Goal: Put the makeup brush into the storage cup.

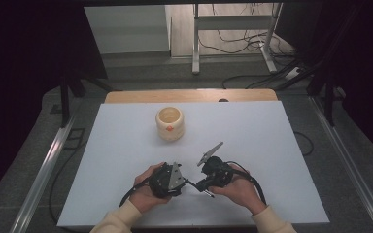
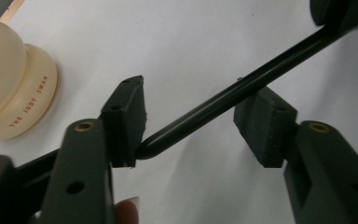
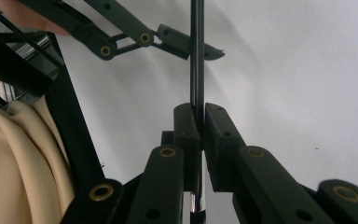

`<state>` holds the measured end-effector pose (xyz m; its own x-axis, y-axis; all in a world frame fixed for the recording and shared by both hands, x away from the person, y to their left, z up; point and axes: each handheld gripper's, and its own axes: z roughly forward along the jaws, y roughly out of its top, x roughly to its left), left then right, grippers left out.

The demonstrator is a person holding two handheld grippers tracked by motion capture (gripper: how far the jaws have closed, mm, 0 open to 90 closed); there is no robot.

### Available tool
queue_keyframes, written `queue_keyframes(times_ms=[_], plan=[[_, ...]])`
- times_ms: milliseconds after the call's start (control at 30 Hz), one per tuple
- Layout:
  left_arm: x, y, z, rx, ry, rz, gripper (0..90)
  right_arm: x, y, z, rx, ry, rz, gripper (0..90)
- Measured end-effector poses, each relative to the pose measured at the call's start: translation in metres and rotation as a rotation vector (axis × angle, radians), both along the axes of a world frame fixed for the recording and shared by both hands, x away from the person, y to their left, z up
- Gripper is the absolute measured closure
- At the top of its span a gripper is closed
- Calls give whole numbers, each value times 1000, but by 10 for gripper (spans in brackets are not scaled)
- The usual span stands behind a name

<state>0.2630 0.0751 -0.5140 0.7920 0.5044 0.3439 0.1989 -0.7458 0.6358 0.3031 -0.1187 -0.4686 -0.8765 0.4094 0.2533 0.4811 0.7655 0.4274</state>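
- Far left of centre on the white bench [image 1: 252,141]: cream ribbed plastic pot [image 1: 169,123], mouth up, well apart from both hands.
- Left tongs [image 2: 191,123]: jaws apart around the free end of the thin black rod [image 2: 223,100]; one pad touches its tip, the other is off. Likely lining up a handover.
- Right tongs [image 3: 199,128]: clamped on the rod, holding it level, near edge.

High view overhead, facing forward-down; gripper views close, sharing white table [image 1: 252,141].
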Motion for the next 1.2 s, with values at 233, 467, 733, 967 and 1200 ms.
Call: queue_keyframes(times_ms=[233, 467, 733, 967, 1200], plan=[[0, 2, 1, 37, 16, -5, 582, 2, -6, 4, 31, 2, -21, 820], [-1, 5, 2, 50, 55, -40, 686, 5, -12, 9, 68, 2, -55, 698], [-4, 4, 4, 40, 112, -111, 795, 12, -24, 16, 158, -1, -164, 511], [-6, 5, 6, 24, 117, -128, 827, 19, -38, 22, 254, -27, -262, 400], [-6, 9, 7, 10, 111, -124, 827, 22, -55, 33, 364, -92, -339, 326]])
